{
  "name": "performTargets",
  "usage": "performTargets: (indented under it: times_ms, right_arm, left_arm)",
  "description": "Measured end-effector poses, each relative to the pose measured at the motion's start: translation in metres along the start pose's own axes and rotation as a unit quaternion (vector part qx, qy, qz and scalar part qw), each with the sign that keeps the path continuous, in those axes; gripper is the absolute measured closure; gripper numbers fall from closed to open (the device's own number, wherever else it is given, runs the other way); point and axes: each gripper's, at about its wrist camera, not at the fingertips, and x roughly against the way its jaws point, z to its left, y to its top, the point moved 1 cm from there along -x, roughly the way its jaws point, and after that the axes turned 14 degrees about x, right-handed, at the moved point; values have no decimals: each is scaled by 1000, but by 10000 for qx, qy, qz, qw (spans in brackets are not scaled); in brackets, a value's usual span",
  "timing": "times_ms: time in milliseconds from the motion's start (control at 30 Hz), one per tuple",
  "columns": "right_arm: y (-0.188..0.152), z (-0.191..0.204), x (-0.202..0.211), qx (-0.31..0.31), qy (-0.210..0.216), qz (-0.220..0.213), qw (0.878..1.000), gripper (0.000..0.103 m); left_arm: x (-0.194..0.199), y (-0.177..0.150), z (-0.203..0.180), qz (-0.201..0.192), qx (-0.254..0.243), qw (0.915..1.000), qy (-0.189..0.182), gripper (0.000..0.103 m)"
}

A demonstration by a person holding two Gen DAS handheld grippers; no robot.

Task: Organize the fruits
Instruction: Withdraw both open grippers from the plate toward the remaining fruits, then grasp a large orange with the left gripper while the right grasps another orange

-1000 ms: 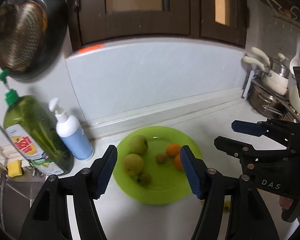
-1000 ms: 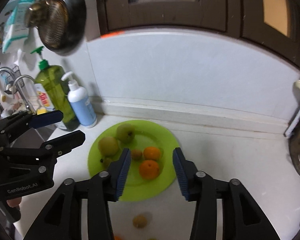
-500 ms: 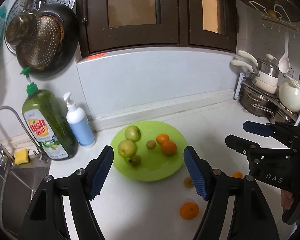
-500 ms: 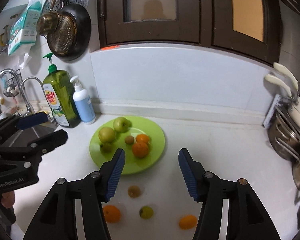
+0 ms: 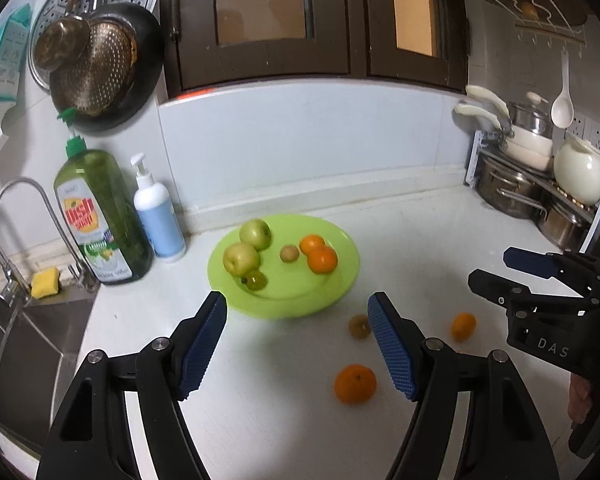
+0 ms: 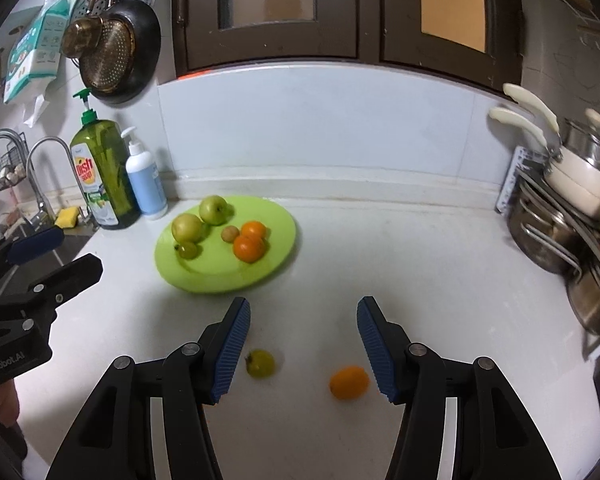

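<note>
Both grippers have drawn back from the green plate (image 5: 342, 276), so loose fruit on the worktop (image 6: 420, 264) now shows. The left gripper (image 5: 298, 344) and right gripper (image 6: 302, 348) hang apart, empty; an orange (image 5: 355, 384) lies near the plate

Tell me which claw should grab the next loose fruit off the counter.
Right, probably. The right claw is open with a small green fruit and an orange lying almost between its fingers. The left claw, also open, faces the plate.

Both grippers' fingers (image 5: 204, 344) spread, empty.
</note>
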Motion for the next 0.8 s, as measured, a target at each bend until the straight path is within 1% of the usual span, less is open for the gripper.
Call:
performTargets:
  times_ms: [133,367,567,800]
  right_arm:
    - [-19,-3,-3,-60,1,137,9999,46]
    - [-47,-9,-13,-106,74,408,9991,46]
    - [-63,-15,-25,-170,143,607,9979,46]
    - [-74,-20,-41,-187,233,781,9965,46]
  left_arm:
    - [-2,-17,-6,83,-32,9999,61,30]
    - [-15,-44,-14,406,-61,9991,117,31]
    - [-32,-62,-20,650,-98,9977,158,31]
    - [-48,-74,-27,825,-117,9964,156,31]
